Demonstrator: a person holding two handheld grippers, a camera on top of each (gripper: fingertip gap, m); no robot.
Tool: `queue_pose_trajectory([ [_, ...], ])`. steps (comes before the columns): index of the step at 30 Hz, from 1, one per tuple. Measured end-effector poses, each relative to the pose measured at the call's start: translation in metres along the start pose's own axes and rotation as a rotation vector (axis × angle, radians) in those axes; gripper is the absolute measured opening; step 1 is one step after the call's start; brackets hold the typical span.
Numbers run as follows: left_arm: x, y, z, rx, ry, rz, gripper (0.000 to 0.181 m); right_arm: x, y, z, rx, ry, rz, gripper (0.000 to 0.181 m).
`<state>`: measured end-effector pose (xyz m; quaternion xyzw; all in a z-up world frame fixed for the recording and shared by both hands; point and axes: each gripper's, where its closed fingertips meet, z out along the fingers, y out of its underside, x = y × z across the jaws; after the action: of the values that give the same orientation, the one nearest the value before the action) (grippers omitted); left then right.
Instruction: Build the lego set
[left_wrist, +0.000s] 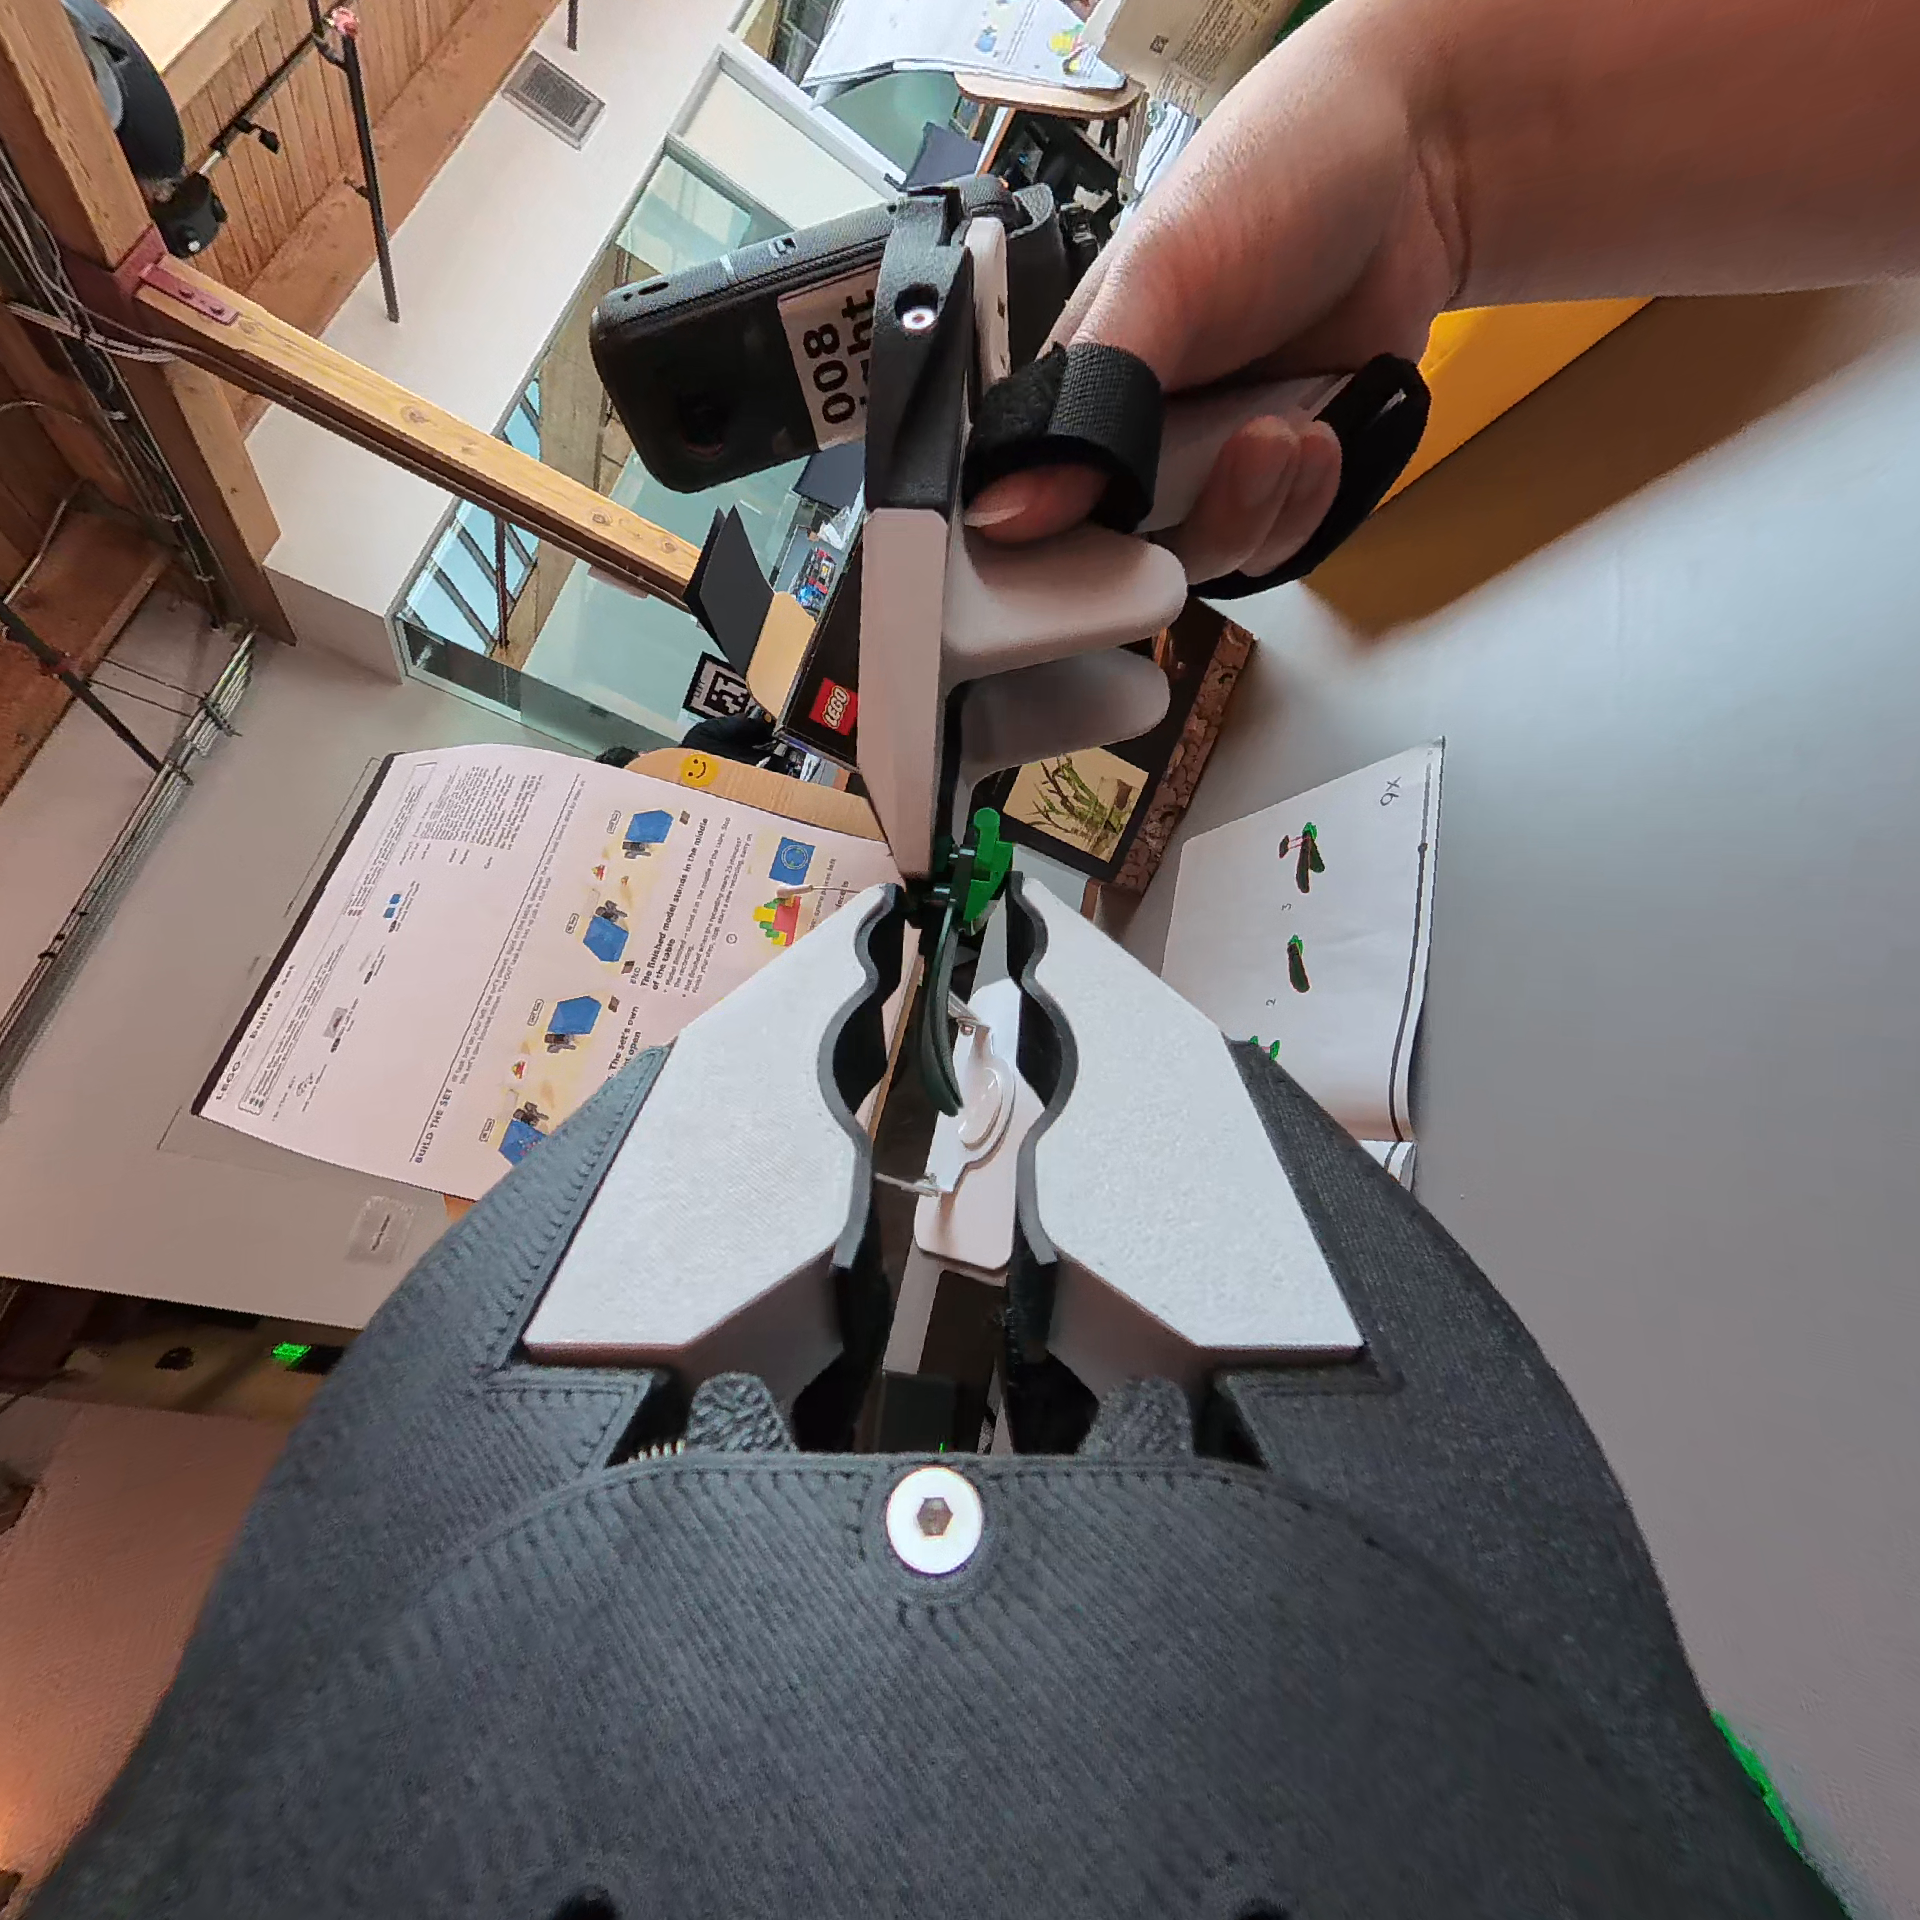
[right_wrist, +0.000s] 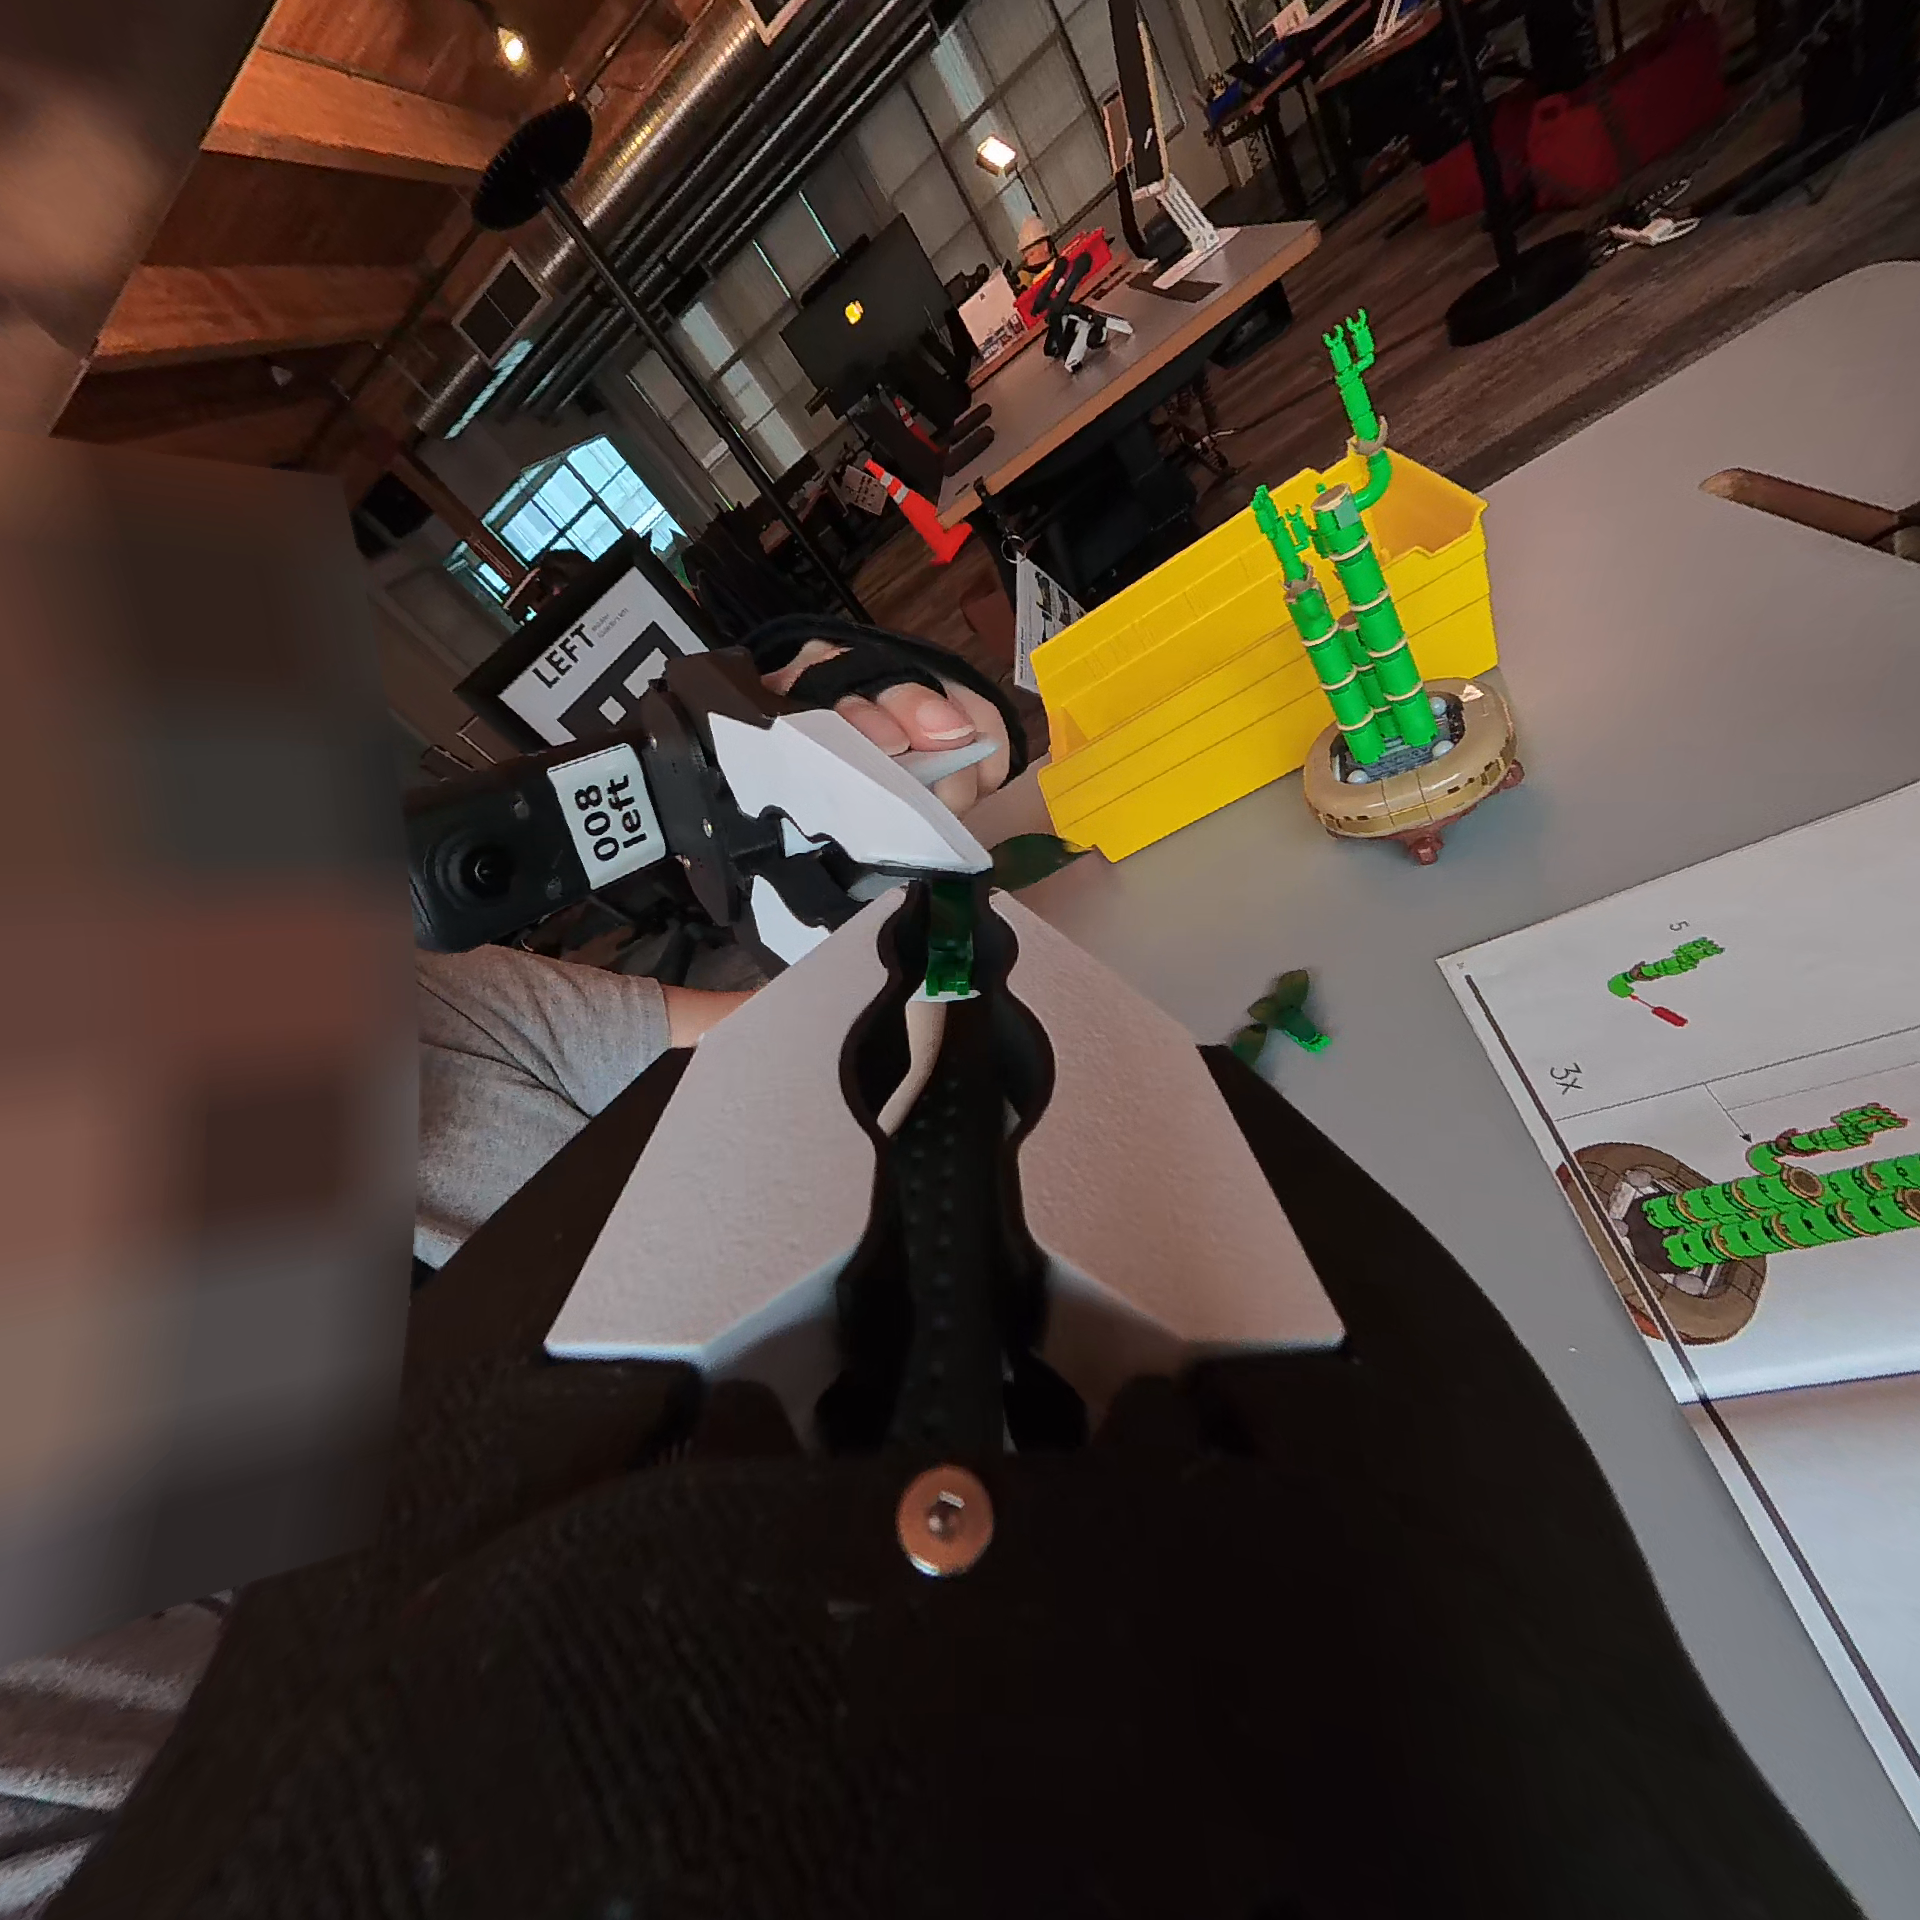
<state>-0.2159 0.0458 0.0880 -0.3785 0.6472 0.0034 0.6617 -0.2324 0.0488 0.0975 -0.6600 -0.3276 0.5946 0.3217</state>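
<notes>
My left gripper (left_wrist: 951, 894) is shut on a dark green leaf piece (left_wrist: 940, 1013), held in the air. My right gripper (right_wrist: 951, 914) is shut on a small bright green stem piece (right_wrist: 951, 961). The two grippers meet tip to tip, and the green pieces touch there. In the left wrist view the right gripper (left_wrist: 920, 868) comes down from above with the bright green piece (left_wrist: 985, 847). In the right wrist view the left gripper (right_wrist: 977, 860) comes in from the left, with the leaf (right_wrist: 1034, 857) sticking out past it. The bamboo model (right_wrist: 1361, 634) stands upright in its tan pot (right_wrist: 1351, 805).
A yellow bin (right_wrist: 1174, 675) stands behind the model. Loose green leaf pieces (right_wrist: 1283, 1013) lie on the grey table (right_wrist: 1143, 935). An open instruction booklet (right_wrist: 1714, 1091) lies at the right. A printed sheet (left_wrist: 499, 935), the booklet (left_wrist: 1340, 935) and the set's box (left_wrist: 1132, 800) lie beyond the grippers. My left and right fingertips are right by each other. From the right gripper's tips to the bamboo model (right_wrist: 1361, 634) is close to 30 cm.
</notes>
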Motion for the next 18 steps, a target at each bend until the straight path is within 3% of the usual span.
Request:
queue_pose_trajectory([
  [18, -0.0057, -0.0072, 0.0007, 0.047, 0.019, -0.132, 0.015, -0.0078, -0.005, -0.0026, 0.026, -0.002, -0.154, 0.006],
])
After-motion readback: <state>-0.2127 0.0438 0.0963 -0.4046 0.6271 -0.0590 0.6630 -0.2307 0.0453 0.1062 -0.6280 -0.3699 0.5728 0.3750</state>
